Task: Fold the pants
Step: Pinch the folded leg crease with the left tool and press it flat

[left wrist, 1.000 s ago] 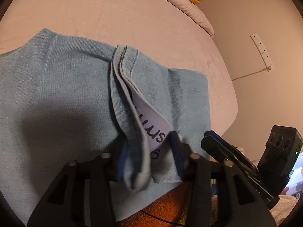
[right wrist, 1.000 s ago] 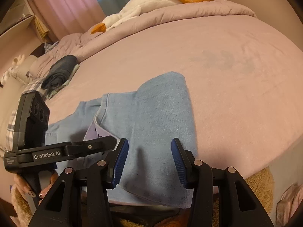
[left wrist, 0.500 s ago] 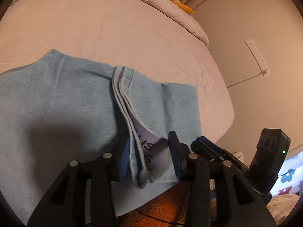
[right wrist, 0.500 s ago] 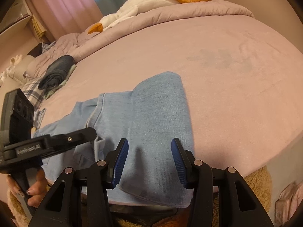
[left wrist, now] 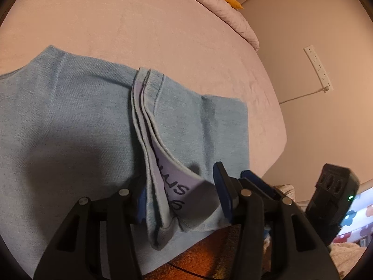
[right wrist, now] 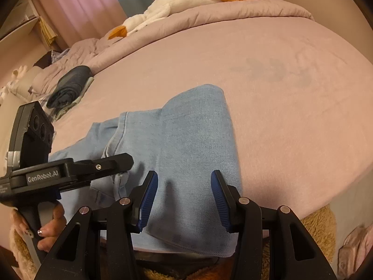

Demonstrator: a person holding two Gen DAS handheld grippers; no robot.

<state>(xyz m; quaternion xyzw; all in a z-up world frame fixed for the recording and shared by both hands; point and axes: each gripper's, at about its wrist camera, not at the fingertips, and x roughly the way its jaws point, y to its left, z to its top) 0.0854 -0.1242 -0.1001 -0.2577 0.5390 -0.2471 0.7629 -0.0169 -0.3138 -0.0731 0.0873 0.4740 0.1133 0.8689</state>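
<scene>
Light blue denim pants (left wrist: 70, 126) lie partly folded on the pink bed near its front edge; they also show in the right wrist view (right wrist: 193, 140). My left gripper (left wrist: 181, 196) is open, its blue pads on either side of the raised waistband (left wrist: 172, 186) with its lilac printed lining. My right gripper (right wrist: 181, 193) is open and empty, hovering over the folded leg part near the bed edge. The left gripper (right wrist: 70, 170) shows at the left of the right wrist view; the right gripper (left wrist: 256, 182) shows at the right of the left wrist view.
A pink bed (right wrist: 279, 70) with a bunched duvet (right wrist: 233, 9) and a white plush goose (right wrist: 177, 2) at the far side. A dark folded garment (right wrist: 70, 86) lies at the far left. A wall with a power strip (left wrist: 318, 67) stands right. A brown rug (left wrist: 209, 252) lies below.
The left gripper has shifted slightly, and the waistband has risen between its fingers after sagging, showing more of the lilac lining. The right gripper has hardly moved and stays open.
</scene>
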